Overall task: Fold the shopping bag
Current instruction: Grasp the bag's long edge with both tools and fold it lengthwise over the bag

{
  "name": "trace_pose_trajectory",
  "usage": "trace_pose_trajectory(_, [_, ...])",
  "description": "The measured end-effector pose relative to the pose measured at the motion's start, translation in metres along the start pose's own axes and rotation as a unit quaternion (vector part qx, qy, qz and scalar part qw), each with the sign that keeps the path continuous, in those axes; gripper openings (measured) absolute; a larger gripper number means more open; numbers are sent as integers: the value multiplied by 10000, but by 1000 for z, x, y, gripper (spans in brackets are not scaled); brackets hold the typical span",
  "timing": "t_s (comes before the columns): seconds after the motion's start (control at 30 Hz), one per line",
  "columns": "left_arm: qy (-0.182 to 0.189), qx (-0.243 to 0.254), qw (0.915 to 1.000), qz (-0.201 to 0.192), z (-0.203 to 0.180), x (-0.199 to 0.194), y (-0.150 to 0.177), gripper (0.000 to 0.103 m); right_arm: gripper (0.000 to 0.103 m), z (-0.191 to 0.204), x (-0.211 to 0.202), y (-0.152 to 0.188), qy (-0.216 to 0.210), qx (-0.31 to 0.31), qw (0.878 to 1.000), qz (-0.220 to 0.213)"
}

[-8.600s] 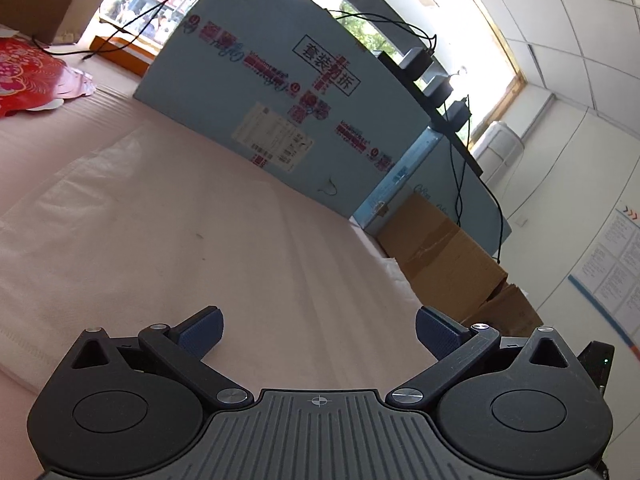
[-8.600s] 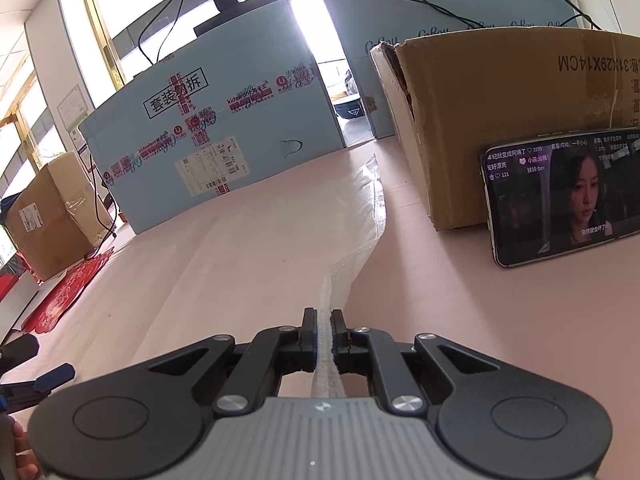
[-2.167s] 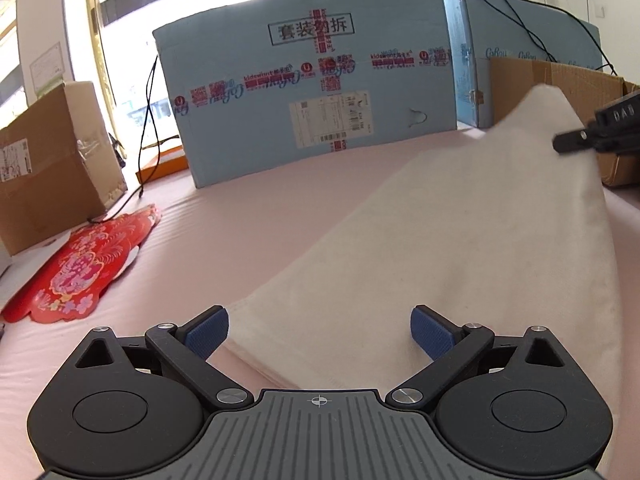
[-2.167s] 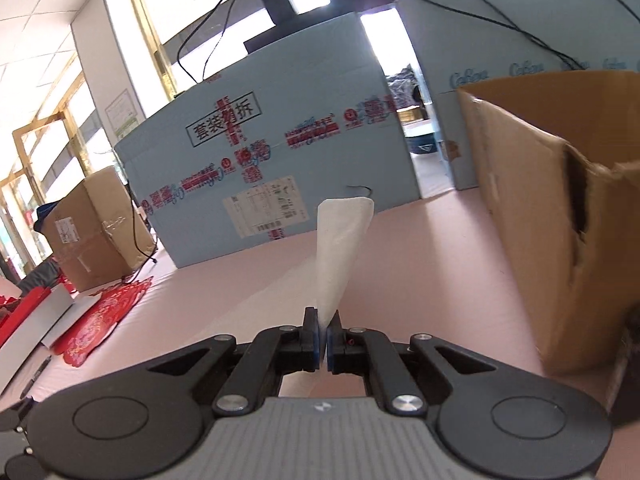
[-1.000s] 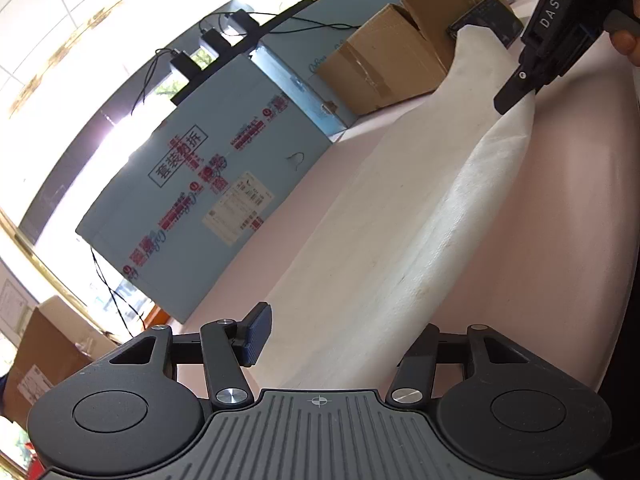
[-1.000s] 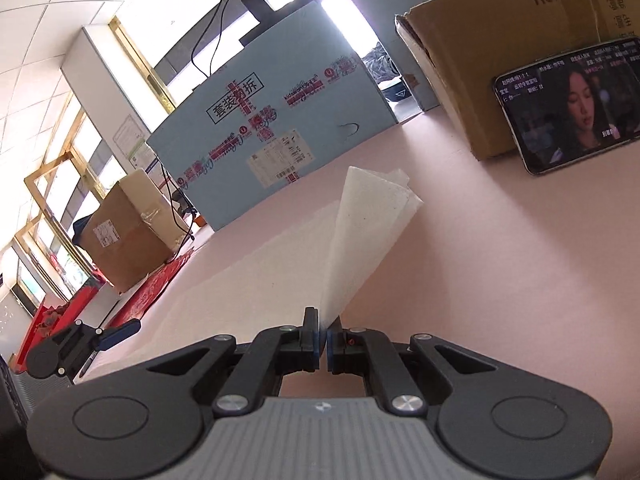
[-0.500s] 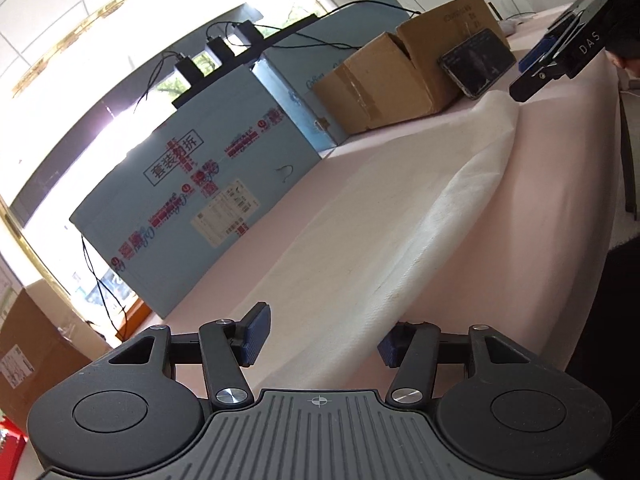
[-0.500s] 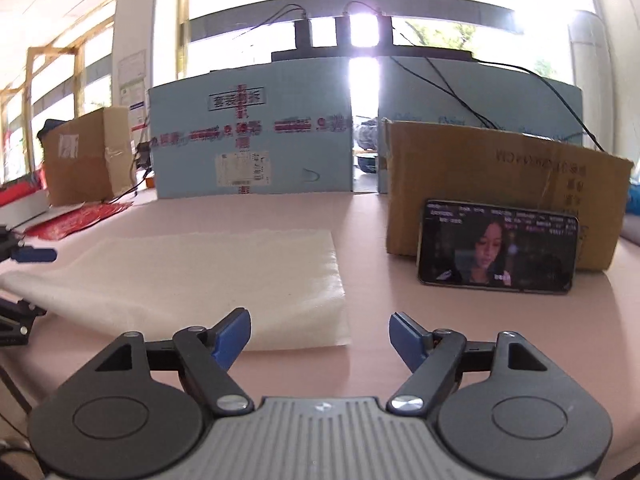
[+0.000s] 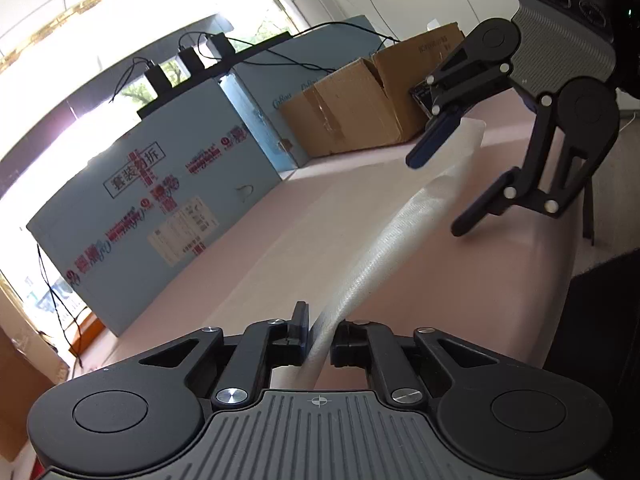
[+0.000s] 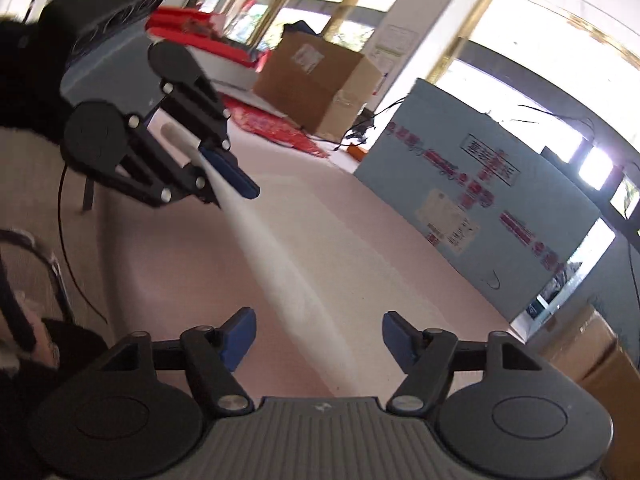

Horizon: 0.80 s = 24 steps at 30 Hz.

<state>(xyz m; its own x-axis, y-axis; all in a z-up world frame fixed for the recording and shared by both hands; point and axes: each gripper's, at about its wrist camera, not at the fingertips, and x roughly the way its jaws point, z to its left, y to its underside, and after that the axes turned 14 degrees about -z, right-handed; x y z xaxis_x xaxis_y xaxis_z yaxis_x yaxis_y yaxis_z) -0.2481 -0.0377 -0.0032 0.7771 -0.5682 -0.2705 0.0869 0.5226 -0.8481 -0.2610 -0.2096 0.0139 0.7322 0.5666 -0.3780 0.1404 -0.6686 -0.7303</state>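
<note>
The white shopping bag (image 9: pixel 384 248) lies folded into a long narrow band on the pink table (image 9: pixel 260 248). My left gripper (image 9: pixel 320 320) is shut on its near end. At the far end my right gripper (image 9: pixel 434 196) is turned on its side, one finger above and one below the bag's edge. In the right wrist view the bag (image 10: pixel 280 256) runs between the blue pads (image 10: pixel 236 340) of my right gripper (image 10: pixel 318 336). Its jaws are closing, and the pads stand clear of the fabric. My left gripper (image 10: pixel 234 196) clamps the other end.
A large blue box (image 9: pixel 160 200) stands along the table's back, with an open brown carton (image 9: pixel 352 108) to its right. The table's front edge (image 9: pixel 560 264) runs close beside the bag. Red printed sheets (image 10: pixel 280 128) and another carton (image 10: pixel 320 80) lie beyond.
My left gripper has shut on the bag's near end. My right gripper let the bag go, rolled onto its side and came back over the far end, its jaws narrower than half a second ago.
</note>
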Motion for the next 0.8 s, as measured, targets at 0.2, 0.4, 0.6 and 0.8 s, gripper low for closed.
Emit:
trace_pose_trajectory(0.2, [858, -1703, 9816, 143, 49, -4, 29, 2, 13, -43, -2, 8, -684, 895, 9920, 563])
trace_pose_trajectory(0.4, [1614, -3500, 9222, 315, 99, 9, 60, 6, 14, -113, -14, 49, -1219, 3172, 9375, 748])
trace_pose_trajectory(0.6, [1609, -4488, 8785, 301, 120, 5, 85, 11, 13, -147, -24, 97, -1399, 4692, 8708, 438])
trace_pose_trajectory(0.8, [1016, -4973, 8612, 254, 134, -14, 102, 14, 13, -161, -29, 121, -1458, 5336, 8327, 260])
